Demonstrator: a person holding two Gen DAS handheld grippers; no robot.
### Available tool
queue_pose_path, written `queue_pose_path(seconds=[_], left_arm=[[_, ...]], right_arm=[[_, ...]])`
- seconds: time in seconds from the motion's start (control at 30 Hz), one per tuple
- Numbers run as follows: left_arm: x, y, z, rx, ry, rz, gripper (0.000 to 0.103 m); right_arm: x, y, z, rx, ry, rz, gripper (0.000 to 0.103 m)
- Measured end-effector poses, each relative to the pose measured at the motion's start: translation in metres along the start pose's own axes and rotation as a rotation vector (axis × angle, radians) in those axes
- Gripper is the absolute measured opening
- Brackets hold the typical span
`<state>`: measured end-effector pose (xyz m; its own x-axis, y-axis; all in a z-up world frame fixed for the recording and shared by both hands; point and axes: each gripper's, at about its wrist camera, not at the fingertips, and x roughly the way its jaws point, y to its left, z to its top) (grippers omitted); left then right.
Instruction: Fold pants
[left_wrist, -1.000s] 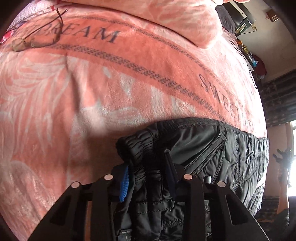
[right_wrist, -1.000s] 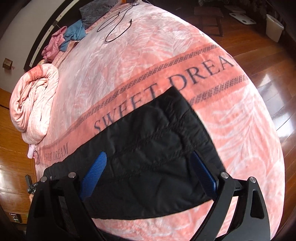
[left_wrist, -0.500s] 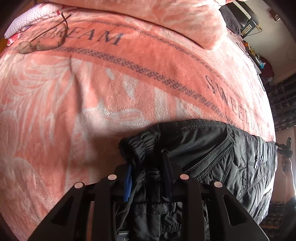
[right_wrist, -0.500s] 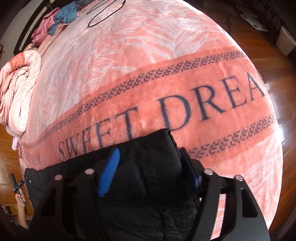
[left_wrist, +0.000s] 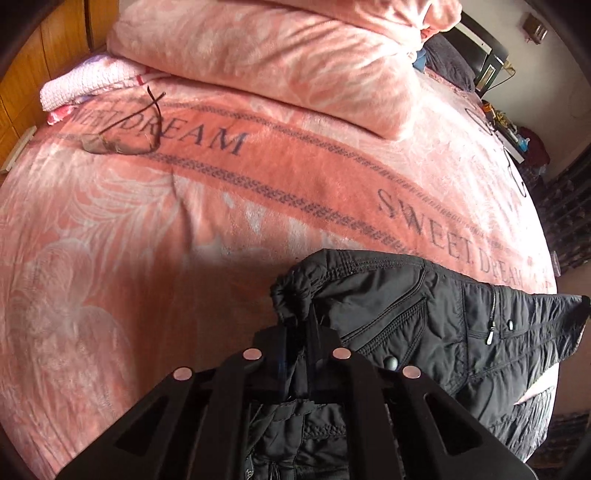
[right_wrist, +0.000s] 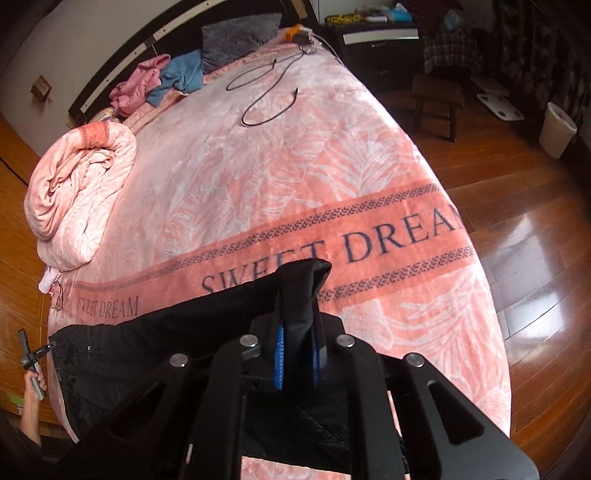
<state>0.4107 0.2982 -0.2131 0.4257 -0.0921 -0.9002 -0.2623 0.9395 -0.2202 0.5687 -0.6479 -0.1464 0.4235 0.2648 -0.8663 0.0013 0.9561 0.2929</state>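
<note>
- A pair of black quilted pants (left_wrist: 424, 325) lies stretched across the near edge of a bed covered by a pink blanket (left_wrist: 184, 229) printed with pale leaves and the words "SWEET DREAM".
- Left wrist view: the left claw (left_wrist: 299, 343) is closed on the bunched elastic waistband end of the pants, its two fingers pressed together with black fabric pinched between them.
- From that grip the pants run off to the right, showing a slanted pocket seam, a zipper pull and small snaps.
- A pair of glasses (left_wrist: 122, 136) lies on the blanket well beyond the pants, on the printed lettering.
- A folded pink duvet (left_wrist: 277, 55) sits at the far side of the bed, with a folded white towel (left_wrist: 85, 85) just beside it.
- Right wrist view: the right claw (right_wrist: 297, 354) is closed on the leg end of the pants (right_wrist: 177, 332), blue pads squeezing a raised fold of black cloth that stands up above the blanket (right_wrist: 295, 166).
- A black cable (right_wrist: 269, 92) lies looped farther up the bed, near a pile of pink and blue clothes (right_wrist: 159, 85) and a grey pillow (right_wrist: 236, 40).
- A rolled pink duvet (right_wrist: 77, 195) rests on the left edge of the bed.
- A white bin (right_wrist: 557, 129) stands on the wooden floor (right_wrist: 535, 258) to the right.
</note>
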Motion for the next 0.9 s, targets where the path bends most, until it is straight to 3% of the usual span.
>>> queue_pose_path(seconds=[0.23,0.37,0.6,0.9], left_arm=[[-0.064,-0.004,-0.008,-0.016,-0.122,-0.084,0.007],[-0.100,-0.004,-0.028,0.004,-0.187,-0.140,0.007],[-0.147,0.013,-0.088,-0.016,-0.258,-0.211,0.006],[-0.162,0.047,-0.166,-0.084,-0.249,-0.231,0.007]], right_arm=[[-0.085,0.004,-0.053,0.022,-0.150,0.007,0.009],[-0.115,-0.002,-0.102,0.041,-0.207,0.004,0.009],[-0.145,-0.024,-0.202,0.115,-0.287,-0.027,0.011],[-0.175,-0.035,-0.302,0.204,-0.334,-0.062,0.017]])
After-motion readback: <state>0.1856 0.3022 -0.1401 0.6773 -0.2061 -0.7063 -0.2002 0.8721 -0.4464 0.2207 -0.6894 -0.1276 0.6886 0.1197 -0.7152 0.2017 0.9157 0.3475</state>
